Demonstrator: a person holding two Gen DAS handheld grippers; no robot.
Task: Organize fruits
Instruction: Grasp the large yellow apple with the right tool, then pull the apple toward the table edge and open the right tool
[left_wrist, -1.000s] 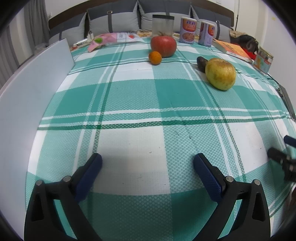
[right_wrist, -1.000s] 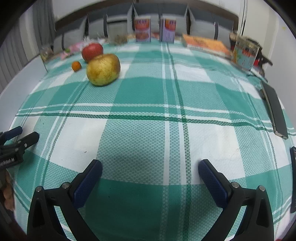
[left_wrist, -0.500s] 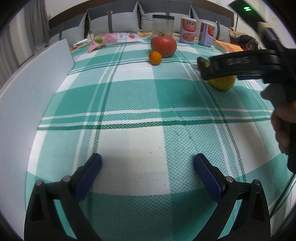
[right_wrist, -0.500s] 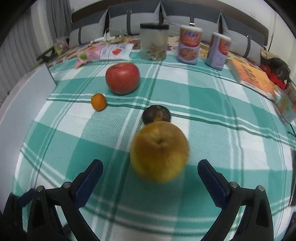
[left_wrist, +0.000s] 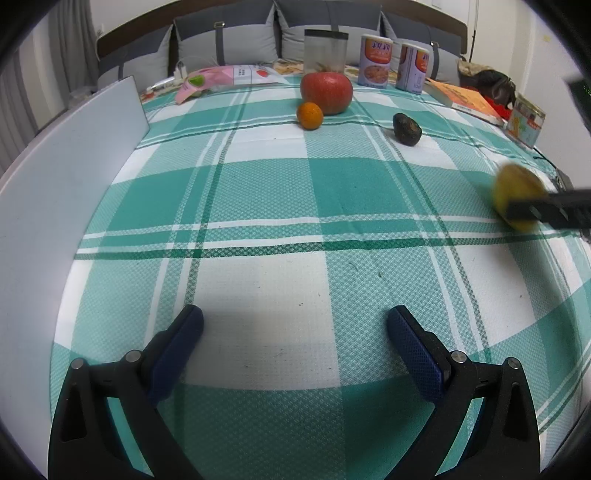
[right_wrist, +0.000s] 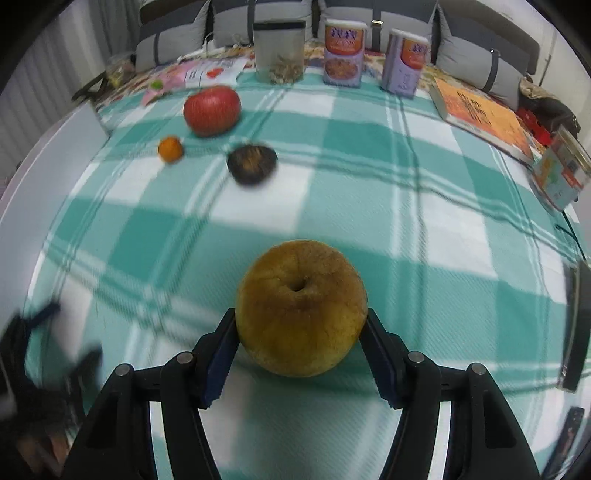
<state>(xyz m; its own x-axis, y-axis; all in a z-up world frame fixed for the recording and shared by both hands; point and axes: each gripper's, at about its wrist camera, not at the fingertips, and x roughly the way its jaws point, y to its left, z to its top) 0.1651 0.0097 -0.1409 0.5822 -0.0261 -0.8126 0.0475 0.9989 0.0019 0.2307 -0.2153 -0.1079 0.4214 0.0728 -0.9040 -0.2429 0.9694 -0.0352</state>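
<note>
Right gripper (right_wrist: 301, 334) clamping yellow pear (right_wrist: 301, 308) above cloth, left gripper (left_wrist: 295, 328) wide and low, avocado (right_wrist: 252, 164), red apple (right_wrist: 212, 110) beyond

We see a desk (left_wrist: 258, 192) covered by a green-and-white checked cloth. On it lie a red apple (left_wrist: 326, 92) with a small orange (left_wrist: 309, 115) just beside it, and a dark avocado (left_wrist: 407, 129) nearby. Along the far edge stand a clear jar (left_wrist: 325, 51), two printed cans (left_wrist: 375, 61), an orange book (left_wrist: 465, 98) and a pink packet (left_wrist: 221, 75).
</note>
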